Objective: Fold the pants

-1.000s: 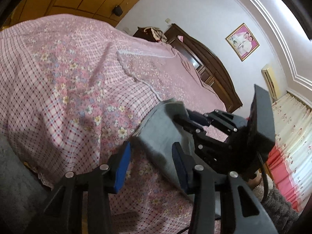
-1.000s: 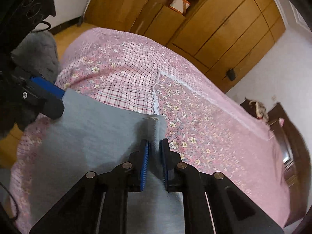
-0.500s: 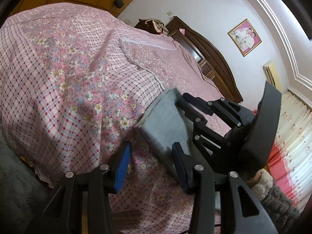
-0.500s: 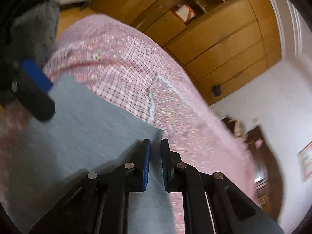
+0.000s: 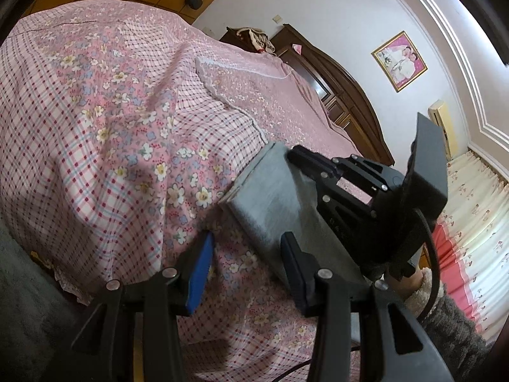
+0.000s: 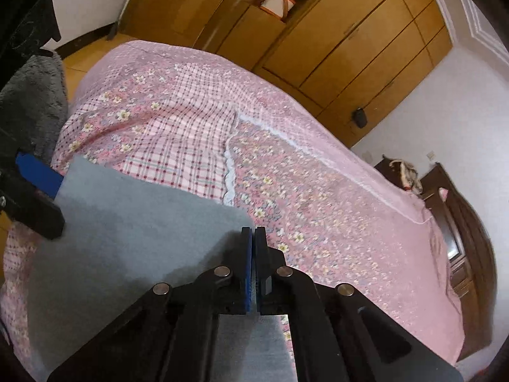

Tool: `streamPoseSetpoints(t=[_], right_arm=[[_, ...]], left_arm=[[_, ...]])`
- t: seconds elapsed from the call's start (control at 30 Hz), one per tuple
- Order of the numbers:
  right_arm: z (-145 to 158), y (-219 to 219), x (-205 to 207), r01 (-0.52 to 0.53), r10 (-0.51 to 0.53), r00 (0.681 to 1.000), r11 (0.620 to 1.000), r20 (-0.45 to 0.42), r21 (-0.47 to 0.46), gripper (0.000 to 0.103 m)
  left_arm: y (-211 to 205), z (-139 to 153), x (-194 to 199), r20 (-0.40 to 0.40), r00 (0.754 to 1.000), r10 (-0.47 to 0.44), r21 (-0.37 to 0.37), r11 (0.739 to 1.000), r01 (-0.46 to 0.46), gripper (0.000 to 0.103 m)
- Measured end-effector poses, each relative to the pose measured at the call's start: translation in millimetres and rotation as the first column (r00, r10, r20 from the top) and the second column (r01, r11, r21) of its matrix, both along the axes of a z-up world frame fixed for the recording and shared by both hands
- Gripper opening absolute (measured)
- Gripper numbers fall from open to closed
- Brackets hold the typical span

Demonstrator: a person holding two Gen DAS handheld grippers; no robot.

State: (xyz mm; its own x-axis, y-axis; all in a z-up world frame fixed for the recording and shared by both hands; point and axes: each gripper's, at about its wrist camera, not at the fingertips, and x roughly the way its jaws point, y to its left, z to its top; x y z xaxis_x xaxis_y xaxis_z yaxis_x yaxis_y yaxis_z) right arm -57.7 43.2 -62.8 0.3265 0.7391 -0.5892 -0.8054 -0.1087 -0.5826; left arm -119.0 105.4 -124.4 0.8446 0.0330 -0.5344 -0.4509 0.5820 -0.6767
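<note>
Right gripper (image 6: 253,238) closed; wardrobe (image 6: 334,31) beyond pants (image 6: 133,222)

A pink floral-and-plaid patchwork bedspread (image 5: 133,121) is covering the bed — a dark carved wooden headboard (image 5: 346,95) is standing behind it, a gold-framed picture (image 5: 399,60) hanging above, honey-brown wooden wardrobes (image 6: 334,31) lining the wall.

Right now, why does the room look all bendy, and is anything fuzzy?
Left wrist view: the fisheye lens curves the wall moulding, and the grey pants look a little smeared. Right wrist view: wardrobe bows, bed cover stays fairly sharp, corners go dark.
</note>
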Motion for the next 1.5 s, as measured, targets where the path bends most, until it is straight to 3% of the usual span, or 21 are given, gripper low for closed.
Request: streamPoseSetpoints(t=[0.17, 0.33, 0.5, 0.57, 0.67, 0.77, 0.87, 0.93, 0.97, 1.13, 1.4, 1.5], right_arm=[[16, -2, -4, 0.028, -0.032, 0.998, 0.997, 0.058, 0.075, 0.002], [8, 5, 3, 0.023, -0.023, 0.999, 0.999, 0.026, 0.026, 0.002], [-9, 6, -4, 0.008, -0.007, 0.995, 1.0, 0.103, -0.004, 0.003], [-5, 1, -8, 0.017, -0.02, 0.992, 1.0, 0.126, 0.027, 0.004], [16, -18, -26, 0.015, -0.02, 0.998, 0.997, 0.056, 0.073, 0.018], [25, -32, -58, -0.041, 0.044, 0.998, 0.997, -0.041, 0.063, 0.018], [19, -38, -93, -0.077, 0.08, 0.996, 0.994, -0.048, 0.072, 0.018], [9, -36, -108, -0.076, 0.079, 0.996, 0.994, -0.034, 0.084, 0.018], [4, -33, -111, -0.067, 0.069, 0.997, 0.995, -0.032, 0.078, 0.012], [-12, -21, -105, 0.001, 0.0, 0.999, 0.999, -0.034, 0.048, 0.007], [-19, -20, -110, -0.018, 0.018, 1.0, 1.0, 0.008, 0.019, 0.007], [-16, -20, -108, -0.005, 0.006, 0.999, 1.0, -0.039, 0.027, 0.003]], left_arm=[[2, -1, -3, 0.005, 1.0, 0.002, -0.002, 1.0, -0.002, 0.045], [3, 0, -5, 0.004, 1.0, 0.0, -0.004, 1.0, 0.0, 0.045], [3, 2, -9, 0.008, 1.0, 0.01, -0.004, 1.0, -0.01, 0.045], [5, 5, -14, 0.019, 0.999, 0.03, 0.003, 1.0, -0.03, 0.045], [11, 9, -25, 0.046, 0.996, 0.072, 0.011, 0.997, -0.073, 0.045], [18, 9, -34, 0.032, 0.993, 0.117, 0.011, 0.993, -0.118, 0.045], [24, 3, -39, -0.04, 0.989, 0.143, 0.014, 0.99, -0.142, 0.045], [26, 0, -44, -0.045, 0.988, 0.148, -0.003, 0.989, -0.149, 0.045], [26, -1, -45, -0.047, 0.988, 0.147, -0.002, 0.989, -0.147, 0.045], [31, -3, -57, -0.039, 0.988, 0.149, -0.015, 0.989, -0.149, 0.045], [33, -6, -65, -0.038, 0.991, 0.132, -0.047, 0.99, -0.133, 0.045], [33, -6, -64, -0.036, 0.991, 0.131, -0.051, 0.99, -0.132, 0.045]])
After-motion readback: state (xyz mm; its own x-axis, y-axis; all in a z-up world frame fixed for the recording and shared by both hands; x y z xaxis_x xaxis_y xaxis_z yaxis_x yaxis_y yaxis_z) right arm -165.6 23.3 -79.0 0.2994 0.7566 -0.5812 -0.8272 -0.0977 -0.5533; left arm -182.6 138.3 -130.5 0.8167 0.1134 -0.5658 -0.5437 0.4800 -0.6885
